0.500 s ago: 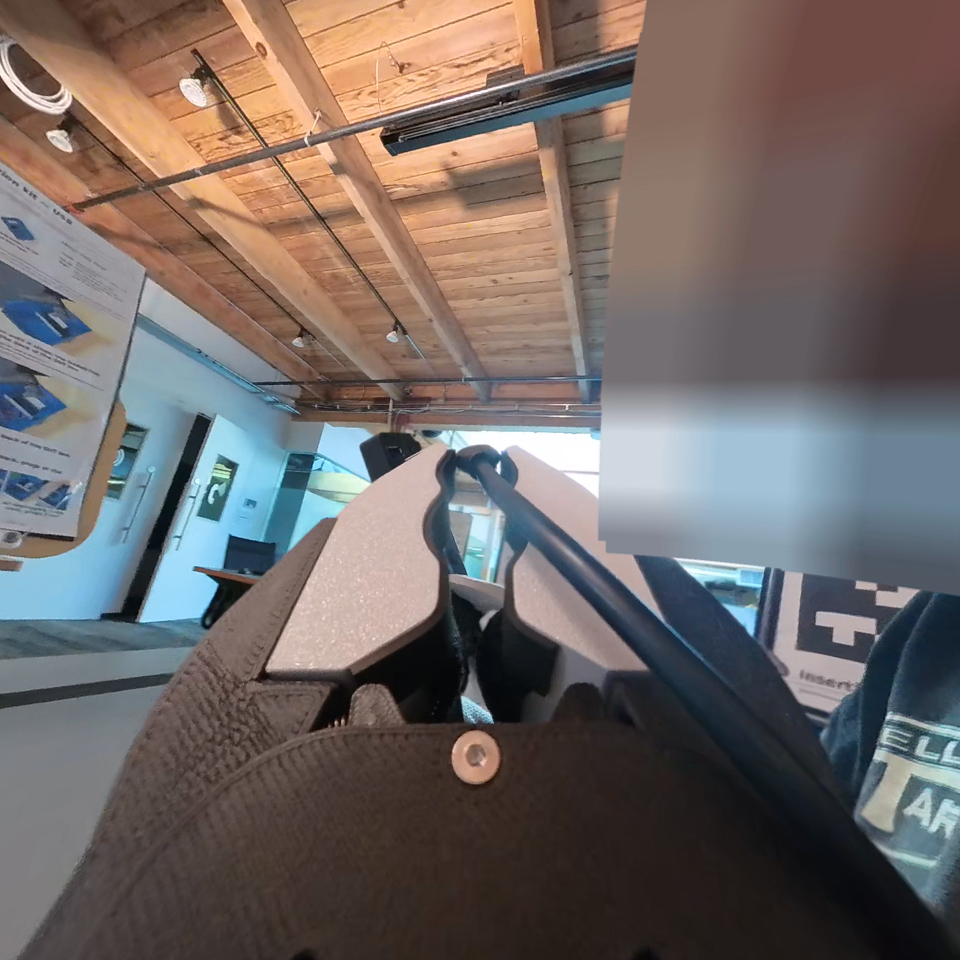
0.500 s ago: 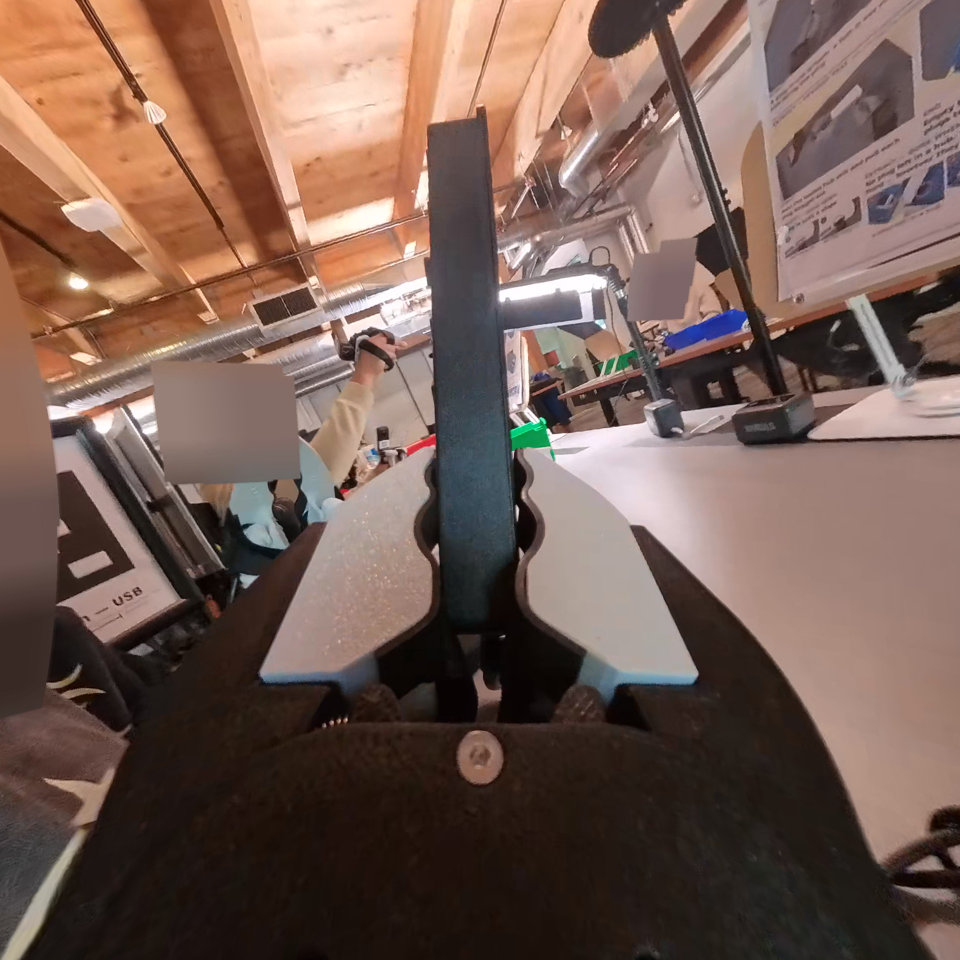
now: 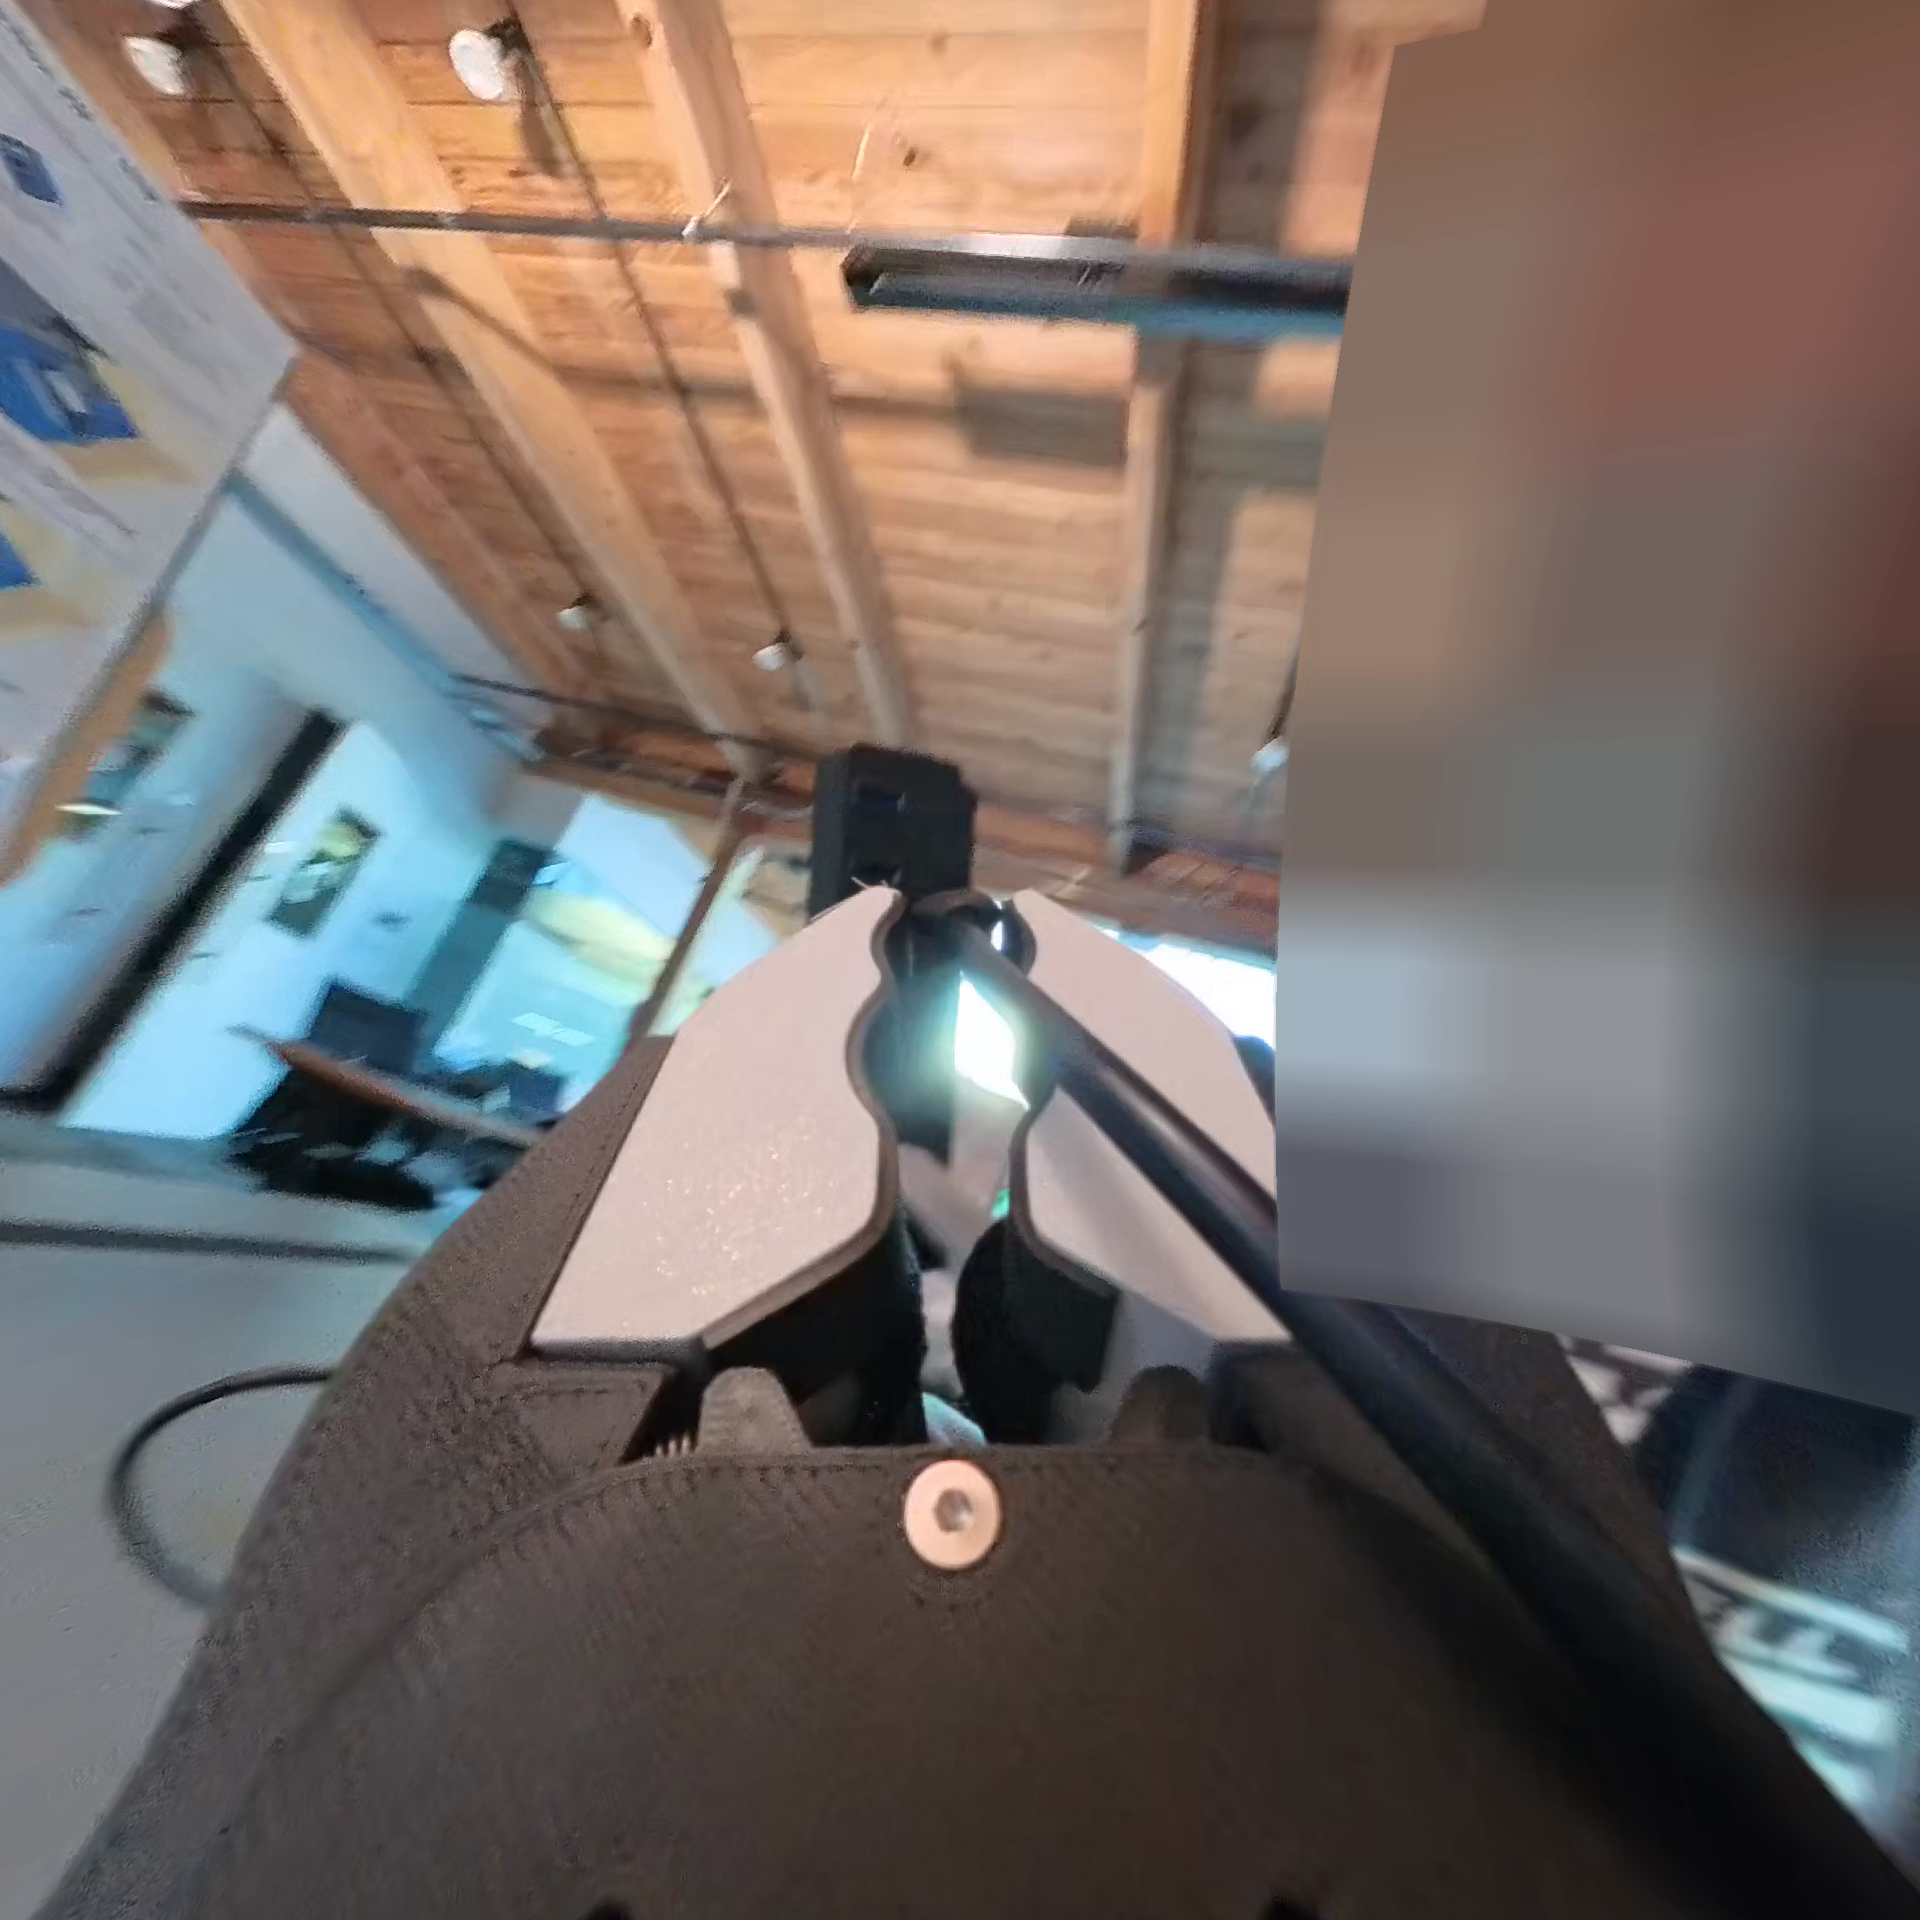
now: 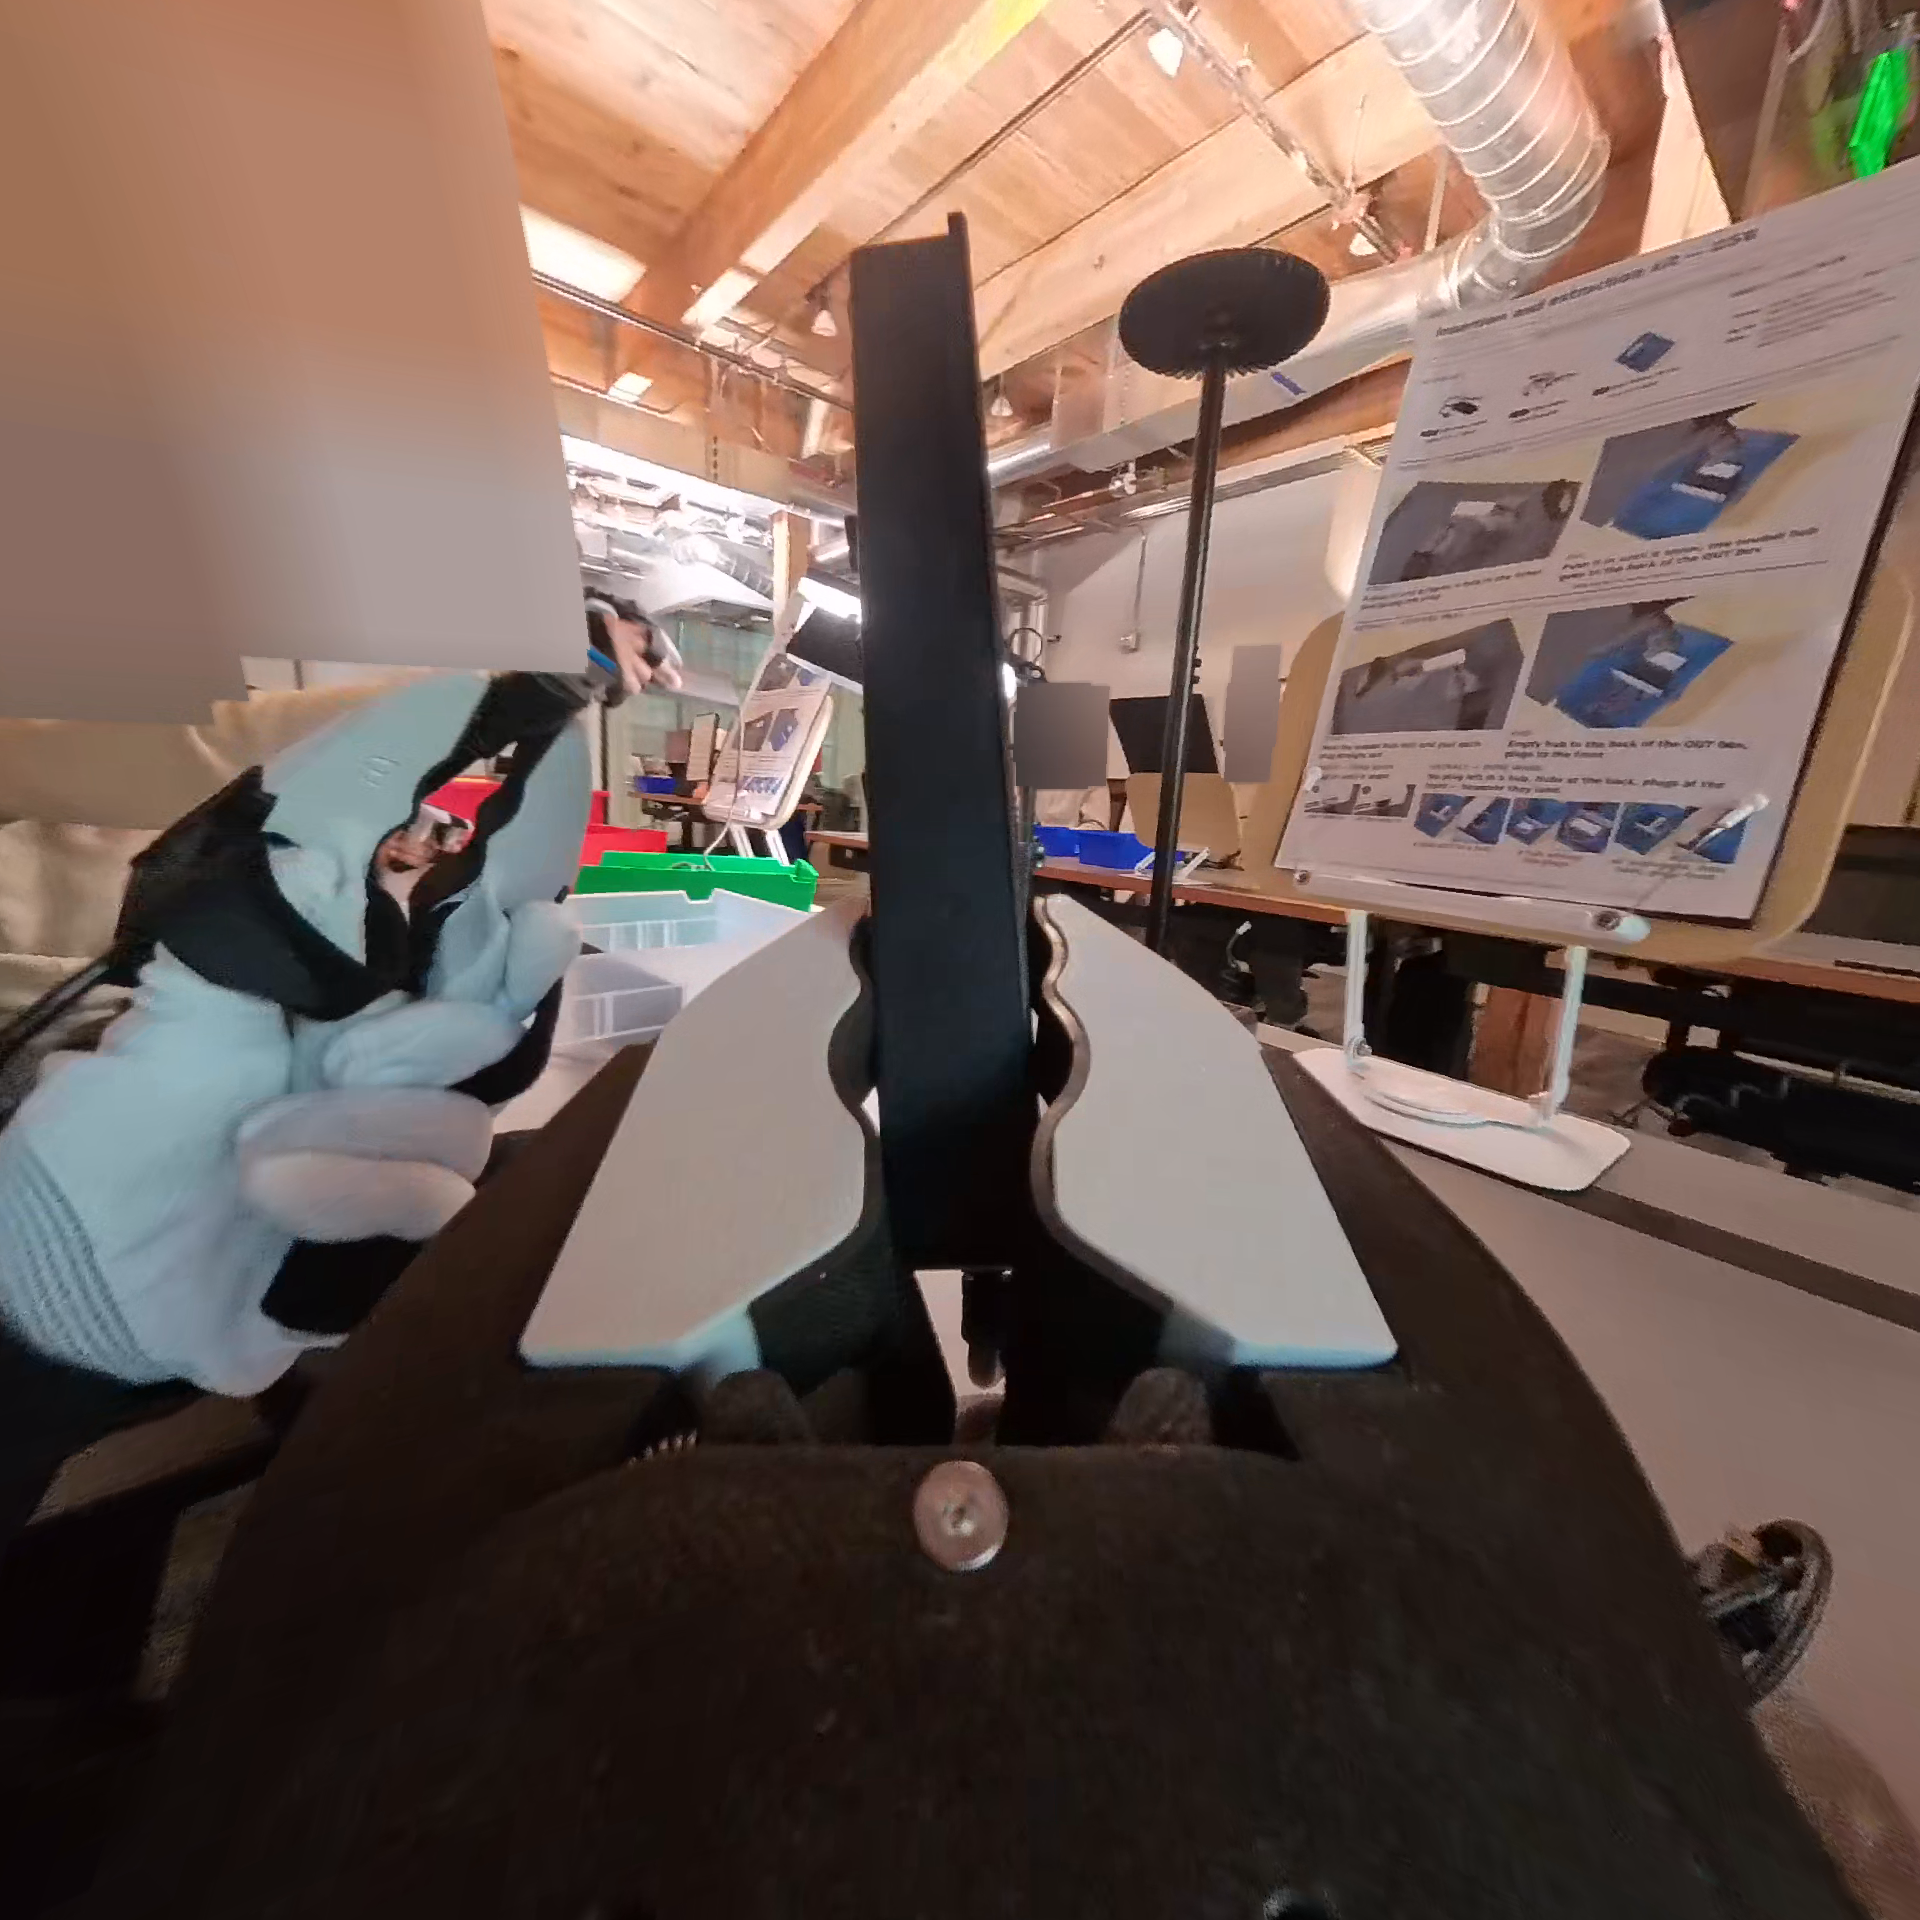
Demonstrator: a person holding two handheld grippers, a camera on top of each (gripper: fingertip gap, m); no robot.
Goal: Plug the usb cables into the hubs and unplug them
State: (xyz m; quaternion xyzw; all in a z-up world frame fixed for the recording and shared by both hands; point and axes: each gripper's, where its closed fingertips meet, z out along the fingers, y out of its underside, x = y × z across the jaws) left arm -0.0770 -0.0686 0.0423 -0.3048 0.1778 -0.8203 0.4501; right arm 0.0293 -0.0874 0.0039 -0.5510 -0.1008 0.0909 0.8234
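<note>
Two hand-held grippers are working above a grey desk (image 4: pixel 1714 1340), both tilted up toward a wooden beam ceiling (image 3: pixel 935 468). Largest in the right wrist view, the right hand-held gripper (image 4: pixel 948 1029) is clamping its pale fingers (image 4: pixel 727 1143) on a long, flat black USB hub (image 4: pixel 930 727), which is standing upright between them and blocking the middle of the room behind it. Just left of it, a hand in a light glove (image 4: pixel 260 1039) is gripping the other tool's handle, close beside the right gripper's body. To the right, an instruction board (image 4: pixel 1600 623) is leaning on a white stand (image 4: pixel 1455 1122) on the desk, with a thin black pole carrying a round disc (image 4: pixel 1224 312) rising between the board and the hub. Green, red and clear bins (image 4: pixel 696 883) are sitting farther back on the left.

In the left wrist view, which is blurred, the left hand-held gripper (image 3: pixel 951 920) is pinching a black USB cable (image 3: pixel 1143 1122) at its fingertips; below the tips the fingers are standing slightly apart, with light showing through the gap. The cable is running back down to the right across the gripper's right finger. A small black block (image 3: pixel 894 821), probably the plug end, is poking up just past the tips. A loop of dark cable (image 3: pixel 156 1455) is lying on the desk at lower left.
</note>
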